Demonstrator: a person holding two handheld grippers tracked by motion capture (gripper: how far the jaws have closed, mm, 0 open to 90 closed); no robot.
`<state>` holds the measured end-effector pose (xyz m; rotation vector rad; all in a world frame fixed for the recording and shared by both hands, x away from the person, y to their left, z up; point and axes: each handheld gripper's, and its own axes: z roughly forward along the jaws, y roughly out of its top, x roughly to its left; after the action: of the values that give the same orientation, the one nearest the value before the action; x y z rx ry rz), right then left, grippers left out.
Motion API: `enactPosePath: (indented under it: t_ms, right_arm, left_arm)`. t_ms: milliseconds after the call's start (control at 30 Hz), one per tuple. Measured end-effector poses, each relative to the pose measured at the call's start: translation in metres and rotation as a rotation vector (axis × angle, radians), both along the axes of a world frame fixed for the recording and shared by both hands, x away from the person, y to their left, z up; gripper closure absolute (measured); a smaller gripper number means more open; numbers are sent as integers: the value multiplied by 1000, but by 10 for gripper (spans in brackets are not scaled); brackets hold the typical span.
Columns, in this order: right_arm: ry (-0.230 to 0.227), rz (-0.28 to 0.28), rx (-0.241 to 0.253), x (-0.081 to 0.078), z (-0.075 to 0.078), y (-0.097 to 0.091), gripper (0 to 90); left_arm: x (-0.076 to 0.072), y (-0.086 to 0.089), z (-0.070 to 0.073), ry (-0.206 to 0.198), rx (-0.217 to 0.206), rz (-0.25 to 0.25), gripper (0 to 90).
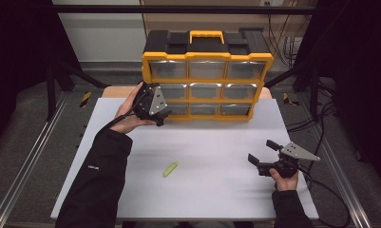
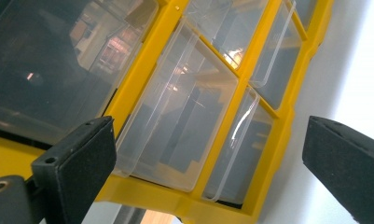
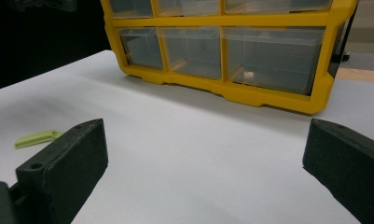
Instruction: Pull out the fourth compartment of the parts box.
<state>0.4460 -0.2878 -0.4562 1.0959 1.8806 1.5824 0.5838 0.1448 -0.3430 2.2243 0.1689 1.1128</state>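
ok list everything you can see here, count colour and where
drawer organiser: one, yellow frame with black top, far middle of the table, upright
clear drawers: nine, transparent, three rows of three in the organiser
small flat piece: one, light green, lying on the table near the front, left of centre
table: one, white top
left hand-held gripper: one, black, open, at the organiser's lower left drawers
right hand-held gripper: one, black, open, over the table's right side
sleeves: two, black, coming in from the bottom edge

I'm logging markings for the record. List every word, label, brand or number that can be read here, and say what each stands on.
None can be read.
A small white mark on the person's left sleeve: too small and blurred to read.
The yellow drawer cabinet, the green piece and both tongs: no readable marking.
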Motion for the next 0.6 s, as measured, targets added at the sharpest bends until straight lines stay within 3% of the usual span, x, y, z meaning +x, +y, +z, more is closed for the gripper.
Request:
enactPosePath:
  t_ms: [300, 333, 600]
  right_arm:
    - [0, -2, -3, 0, 0, 0, 5]
    - [-1, -2, -1, 0, 0, 0, 5]
    - [-2, -1, -3, 0, 0, 0, 5]
  left_arm:
    - [9, -5, -3, -42, 51, -22, 35]
    - [9, -5, -2, -54, 75, -23, 37]
    - [14, -13, -7, -92, 141, -38, 58]
